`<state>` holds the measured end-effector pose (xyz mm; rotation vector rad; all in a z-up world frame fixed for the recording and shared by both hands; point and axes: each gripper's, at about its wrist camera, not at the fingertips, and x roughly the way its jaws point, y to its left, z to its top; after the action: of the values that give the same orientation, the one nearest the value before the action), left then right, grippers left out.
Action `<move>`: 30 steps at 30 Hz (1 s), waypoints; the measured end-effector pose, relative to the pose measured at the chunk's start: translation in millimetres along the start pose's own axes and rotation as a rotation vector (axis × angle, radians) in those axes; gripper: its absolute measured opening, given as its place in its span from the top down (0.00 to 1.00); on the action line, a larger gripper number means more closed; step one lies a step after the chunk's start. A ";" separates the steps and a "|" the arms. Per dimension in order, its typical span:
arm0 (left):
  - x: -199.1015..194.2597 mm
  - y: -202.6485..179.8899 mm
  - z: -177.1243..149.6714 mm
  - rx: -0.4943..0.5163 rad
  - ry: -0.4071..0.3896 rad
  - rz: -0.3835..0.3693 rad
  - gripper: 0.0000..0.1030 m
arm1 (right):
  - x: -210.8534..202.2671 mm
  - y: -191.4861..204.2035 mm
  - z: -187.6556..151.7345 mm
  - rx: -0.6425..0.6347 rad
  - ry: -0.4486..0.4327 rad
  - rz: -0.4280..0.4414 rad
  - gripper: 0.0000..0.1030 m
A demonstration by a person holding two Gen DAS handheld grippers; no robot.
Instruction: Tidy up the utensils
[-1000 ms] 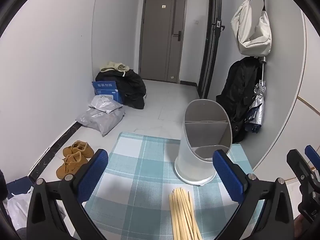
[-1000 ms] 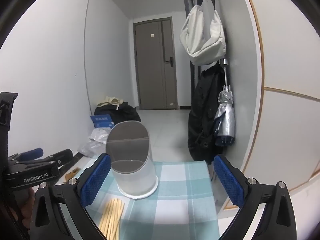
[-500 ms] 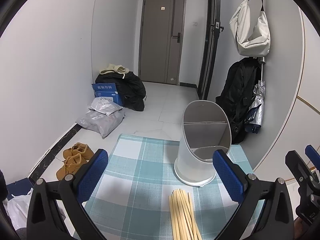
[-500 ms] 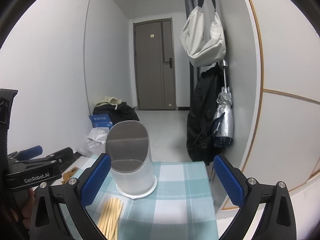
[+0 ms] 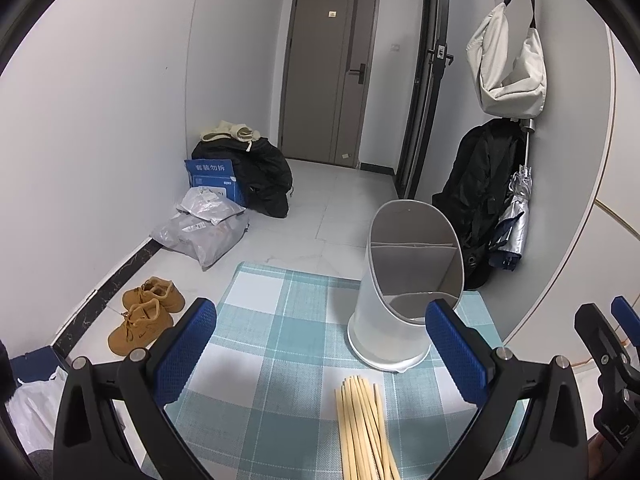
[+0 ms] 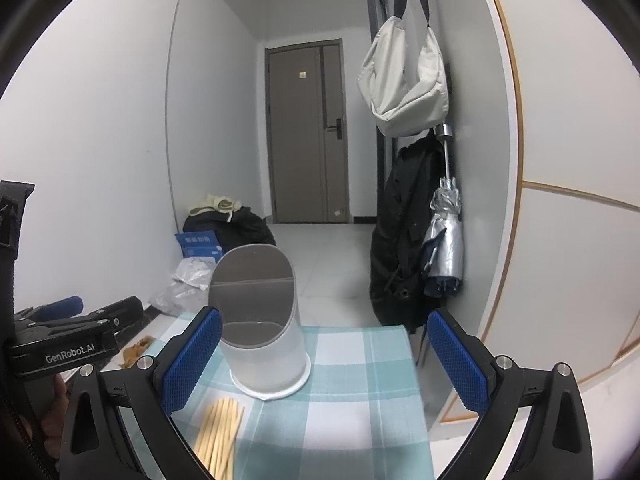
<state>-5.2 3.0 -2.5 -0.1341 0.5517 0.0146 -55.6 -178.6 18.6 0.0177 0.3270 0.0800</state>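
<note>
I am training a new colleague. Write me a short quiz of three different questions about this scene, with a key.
1. True or false: the chopsticks already stand inside the holder.
2. Multiple choice: the holder's inside shows A) one open space, B) a divider wall, C) a closed lid.
3. Fill in: the left gripper and the right gripper are both ____, and nothing is between their fingers.

Key:
1. False: they lie flat in a bundle on the checked cloth, in front of the holder.
2. B
3. open

Bare tablecloth (image 5: 280, 344) left of chopsticks (image 5: 366, 432); holder (image 5: 404, 292) stands just beyond.
</note>
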 end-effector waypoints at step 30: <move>3.7 3.6 -1.0 -0.012 0.016 0.003 0.01 | 3.3 0.9 -0.1 0.004 0.018 0.005 0.00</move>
<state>-2.8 6.3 -5.7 -0.1451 0.5674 0.0199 -52.6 -177.5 17.5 0.0216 0.3448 0.0842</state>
